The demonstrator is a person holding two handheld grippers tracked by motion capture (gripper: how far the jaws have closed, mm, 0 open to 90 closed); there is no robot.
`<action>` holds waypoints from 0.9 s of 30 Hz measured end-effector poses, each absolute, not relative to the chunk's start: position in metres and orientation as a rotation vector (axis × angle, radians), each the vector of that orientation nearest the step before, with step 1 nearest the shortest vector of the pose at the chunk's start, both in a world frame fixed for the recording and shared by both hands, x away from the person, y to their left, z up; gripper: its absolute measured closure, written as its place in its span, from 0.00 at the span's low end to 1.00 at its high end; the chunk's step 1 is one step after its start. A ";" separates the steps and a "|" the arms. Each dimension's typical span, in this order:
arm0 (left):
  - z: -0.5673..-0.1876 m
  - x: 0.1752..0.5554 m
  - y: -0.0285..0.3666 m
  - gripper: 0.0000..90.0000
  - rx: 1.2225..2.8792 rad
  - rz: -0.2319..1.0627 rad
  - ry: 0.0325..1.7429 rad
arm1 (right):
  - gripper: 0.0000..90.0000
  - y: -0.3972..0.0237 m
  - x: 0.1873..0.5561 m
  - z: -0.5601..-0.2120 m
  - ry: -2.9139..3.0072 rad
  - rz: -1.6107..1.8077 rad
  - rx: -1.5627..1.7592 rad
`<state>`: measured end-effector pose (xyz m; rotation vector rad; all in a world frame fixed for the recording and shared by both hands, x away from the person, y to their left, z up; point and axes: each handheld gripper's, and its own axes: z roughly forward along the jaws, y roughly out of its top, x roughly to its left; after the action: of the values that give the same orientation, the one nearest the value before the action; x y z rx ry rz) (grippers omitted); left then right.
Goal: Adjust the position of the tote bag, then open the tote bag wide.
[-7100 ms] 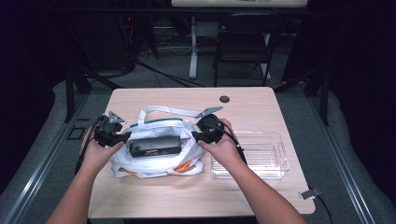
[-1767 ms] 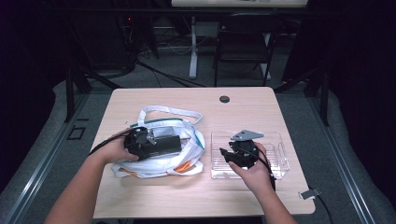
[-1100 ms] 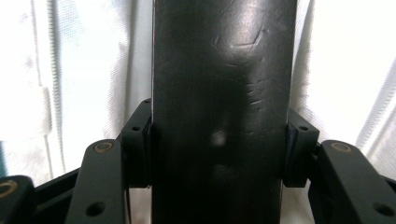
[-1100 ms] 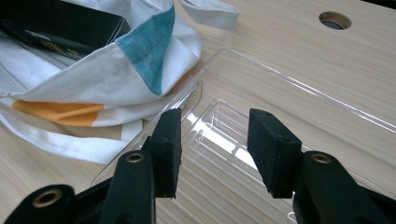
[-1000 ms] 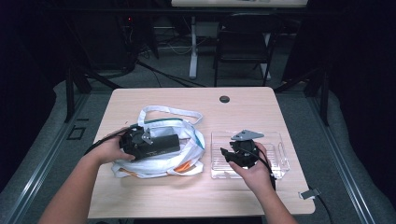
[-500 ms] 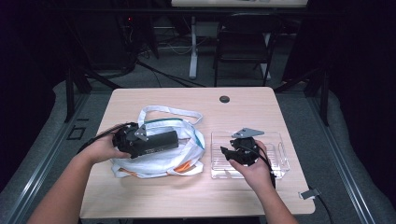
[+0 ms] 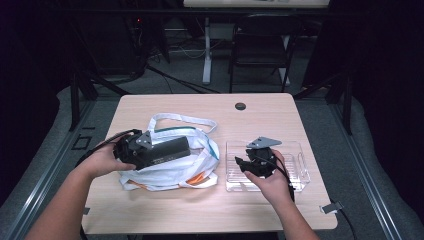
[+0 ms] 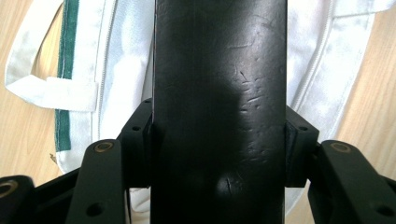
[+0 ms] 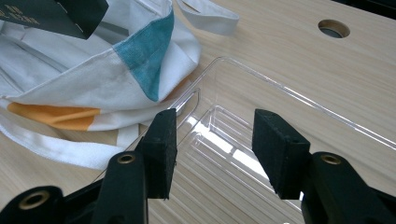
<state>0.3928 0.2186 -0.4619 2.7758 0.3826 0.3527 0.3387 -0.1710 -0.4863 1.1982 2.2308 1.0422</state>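
My left gripper (image 7: pixel 131 149) is shut on one end of a long black box (image 7: pixel 167 148). It holds the box lying level over a white tote bag (image 7: pixel 172 172) with teal and orange patches. In the left gripper view the box (image 8: pixel 219 93) stands between the two pads, which press on its sides, and the bag (image 8: pixel 121 70) lies beneath. My right gripper (image 7: pixel 245 165) hovers over the left part of a clear plastic tray (image 7: pixel 300 172). Its jaws (image 9: pixel 212 135) have just been opening and stand open with nothing between them.
The bag's white handles (image 7: pixel 175 119) trail toward the table's middle. A round cable hole (image 7: pixel 240 106) sits near the far edge. The bag (image 9: pixel 93 70) touches the tray's left rim (image 9: pixel 196 95). A chair (image 7: pixel 260 50) and desk legs stand beyond the table.
My left gripper has lifted the black box a little above the bag and drawn it slightly left. The right hand has stayed over the tray.
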 end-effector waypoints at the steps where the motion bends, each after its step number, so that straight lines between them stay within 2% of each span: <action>1: -0.461 0.393 0.218 0.48 2.774 0.349 0.382 | 0.55 -0.171 0.339 -0.487 2.230 1.047 1.204; 12: -0.453 0.390 0.214 0.48 2.769 0.310 0.379 | 0.55 -0.177 0.338 -0.485 2.221 1.036 1.193; 18: -0.445 0.385 0.211 0.48 2.759 0.329 0.362 | 0.55 -0.175 0.340 -0.486 2.243 1.016 1.177; 22: -0.440 0.382 0.207 0.48 2.738 0.335 0.347 | 0.60 -0.173 0.342 -0.485 2.270 0.989 1.166; 27: -0.436 0.380 0.199 0.48 2.725 0.329 0.334 | 0.58 -0.169 0.349 -0.484 2.369 0.903 1.113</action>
<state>0.3798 0.1995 -0.4360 2.7249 0.3345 0.3292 0.3485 -0.1695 -0.4840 1.1130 2.3686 0.9027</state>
